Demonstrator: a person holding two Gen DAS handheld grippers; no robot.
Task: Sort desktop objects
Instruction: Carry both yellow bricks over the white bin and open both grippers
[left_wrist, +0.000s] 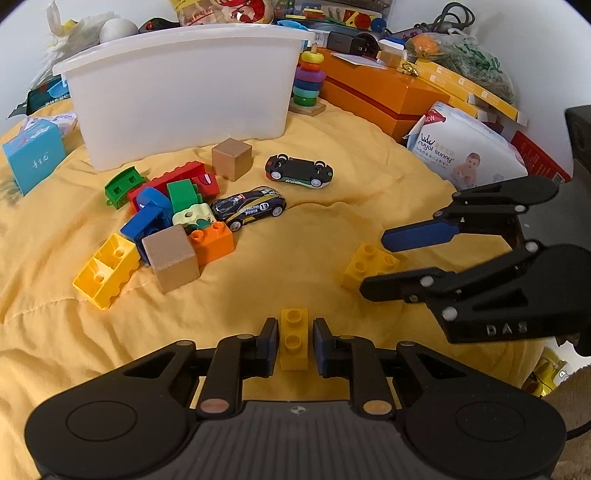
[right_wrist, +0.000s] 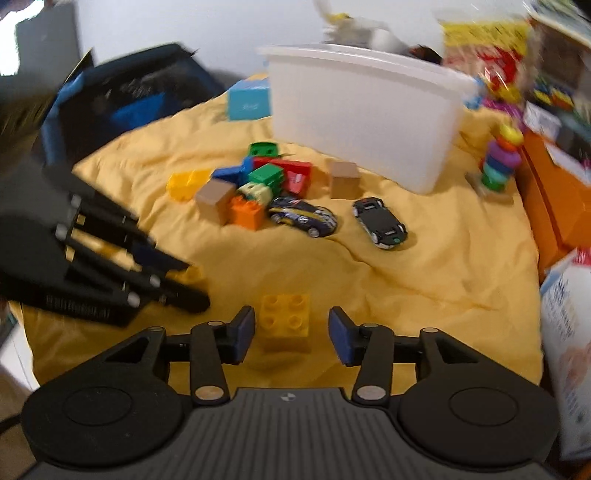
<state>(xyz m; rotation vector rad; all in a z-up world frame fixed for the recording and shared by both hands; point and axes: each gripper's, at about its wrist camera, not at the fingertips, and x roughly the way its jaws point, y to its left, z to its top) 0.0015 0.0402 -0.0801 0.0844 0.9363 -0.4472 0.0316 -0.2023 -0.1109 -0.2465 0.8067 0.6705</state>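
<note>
Both grippers sit low over a yellow cloth (left_wrist: 332, 229). The left gripper (left_wrist: 294, 341) has its fingers apart on either side of a narrow yellow two-stud brick (left_wrist: 294, 338), with a small gap showing on each side. The right gripper (right_wrist: 291, 332) has its fingers spread wide around a square yellow four-stud brick (right_wrist: 284, 317), clear of it on both sides.

Beyond them lies a pile of bricks (left_wrist: 166, 218): red, blue, green, orange, pale green and a large yellow one tipped on its side. Two plain wooden cubes sit with it, one (left_wrist: 170, 263) against the orange brick, the other (left_wrist: 232, 158) near the white bin (left_wrist: 184, 96). Two toy cars lie between the pile and open cloth: a dark racing car (left_wrist: 249, 206) upright, and a second car (left_wrist: 299, 171) flipped wheels-up. The bin stands behind the pile. A ring stacker (left_wrist: 308, 83) stands beside the bin, with an orange box (left_wrist: 388, 96) and a nappy pack (left_wrist: 465, 147) crowding the right edge. A blue carton (left_wrist: 33, 155) sits at the left.
</note>
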